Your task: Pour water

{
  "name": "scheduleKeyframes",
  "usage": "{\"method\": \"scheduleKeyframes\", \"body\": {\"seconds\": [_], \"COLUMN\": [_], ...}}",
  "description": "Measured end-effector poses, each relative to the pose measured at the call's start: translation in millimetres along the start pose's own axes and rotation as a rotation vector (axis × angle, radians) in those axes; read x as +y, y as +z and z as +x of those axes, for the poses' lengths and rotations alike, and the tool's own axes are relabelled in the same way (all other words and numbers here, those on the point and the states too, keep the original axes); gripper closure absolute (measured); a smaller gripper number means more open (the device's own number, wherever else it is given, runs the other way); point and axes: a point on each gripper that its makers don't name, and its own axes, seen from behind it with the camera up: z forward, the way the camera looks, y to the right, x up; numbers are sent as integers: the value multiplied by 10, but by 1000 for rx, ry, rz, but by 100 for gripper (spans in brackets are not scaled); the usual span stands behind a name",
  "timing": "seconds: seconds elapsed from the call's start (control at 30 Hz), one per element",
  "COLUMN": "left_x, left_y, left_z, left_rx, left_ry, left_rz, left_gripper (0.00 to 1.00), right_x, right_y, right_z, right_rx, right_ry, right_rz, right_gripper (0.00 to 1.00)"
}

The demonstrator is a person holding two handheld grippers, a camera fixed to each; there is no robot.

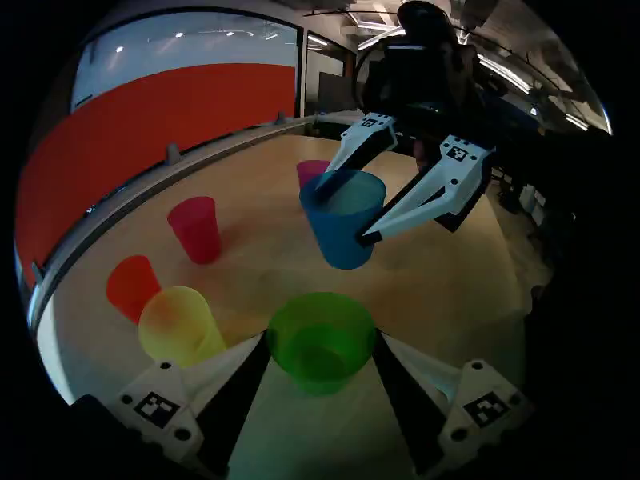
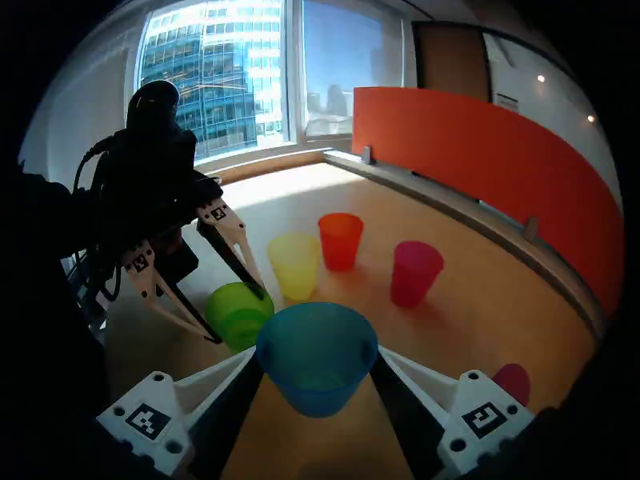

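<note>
While left tongs point(image 1: 320, 340) pinch green cup point(image 1: 320, 364), right tongs point(image 1: 340, 212) pinch blue cup point(image 1: 344, 228)

Green cup sits low and close in the left gripper view, one finger pressed on each side. Long axis near vertical, mouth up, over the counter point(image 1: 448, 288). Blue cup is farther across, clamped side to side, axis near vertical with a slight lean, mouth up. Can't tell if its base touches the counter.

Right gripper view: blue cup point(image 2: 316, 380) sits between right tongs point(image 2: 316, 352). Green cup point(image 2: 236, 322) is just beyond it to the left, in left tongs point(image 2: 238, 314), mouth up. Yellow cup point(image 2: 294, 266), orange cup point(image 2: 340, 240) and pink cup point(image 2: 414, 274) stand upright, apart from both. Magenta cup point(image 1: 309, 170) is just behind the blue.
</note>
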Motion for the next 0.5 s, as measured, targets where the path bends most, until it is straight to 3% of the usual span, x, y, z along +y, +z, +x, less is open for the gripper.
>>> {"method": "scheduleKeyframes", "body": {"seconds": [0.5], "left_x": [3], "left_y": [-41], "left_z": [-60], "left_rx": [11], "left_ry": [-18], "left_rz": [-6], "left_gripper": [11], "right_x": [-26], "right_y": [63], "right_z": [-170], "right_rx": [-28], "right_ry": [13], "right_rz": [-2], "right_gripper": [9]}}
